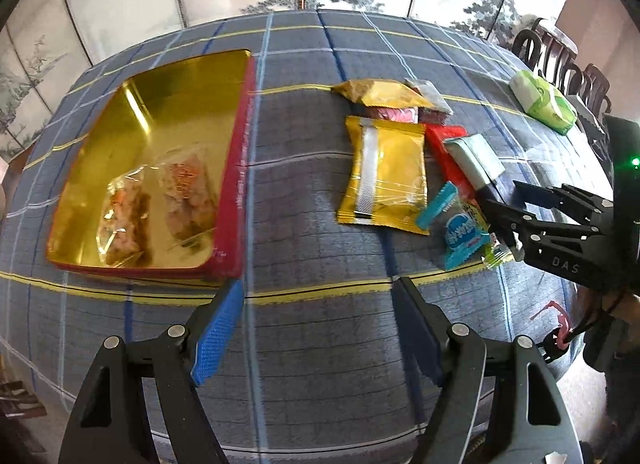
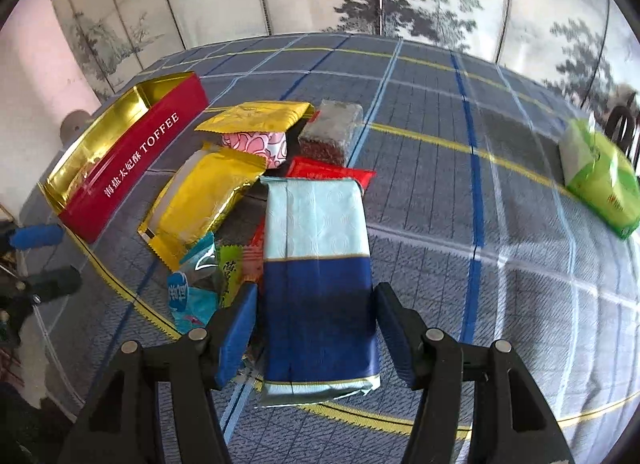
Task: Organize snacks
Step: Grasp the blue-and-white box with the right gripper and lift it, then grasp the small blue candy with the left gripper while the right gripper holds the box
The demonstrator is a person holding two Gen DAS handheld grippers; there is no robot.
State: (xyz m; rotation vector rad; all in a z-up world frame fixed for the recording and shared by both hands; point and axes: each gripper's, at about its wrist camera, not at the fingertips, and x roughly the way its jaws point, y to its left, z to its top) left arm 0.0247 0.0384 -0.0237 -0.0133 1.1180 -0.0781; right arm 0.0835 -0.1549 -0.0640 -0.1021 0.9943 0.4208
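While nothing sits between its fingers, the left gripper (image 1: 316,328) stands spread wide above bare plaid tablecloth (image 1: 312,191) at 6 o'clock of the left wrist view. Red toffee tin (image 1: 230,167), lid off, gold-lined, at 9 o'clock; two clear-wrapped snacks (image 1: 160,203) already lie inside. Loose pile at 2 to 3 o'clock: large gold packet (image 1: 384,171), second gold packet (image 1: 380,93), red packet (image 1: 448,143), small blue candy wrapper (image 1: 460,229). Right gripper (image 1: 502,223) enters at 3 o'clock, fingers at the pile's near edge. Green tissue pack (image 1: 546,101) at 2 o'clock, well apart.

Right wrist view. Right gripper (image 2: 316,332) released, jaws wide, straddling the near end of the blue-and-pale packet (image 2: 318,276) at centre; left pad (image 2: 236,336) seems to touch or nearly touch its edge, right pad stands clear. Packet overlaps red and green wrappers (image 2: 232,268) at 9 o'clock. Tin at 10 o'clock.

Risk, judged: closing across the packet's width may buckle the slick foil or pinch the neighbouring wrappers along with it, dragging the pile. A grip only at the tail end could let the long packet droop and catch the tin's rim.
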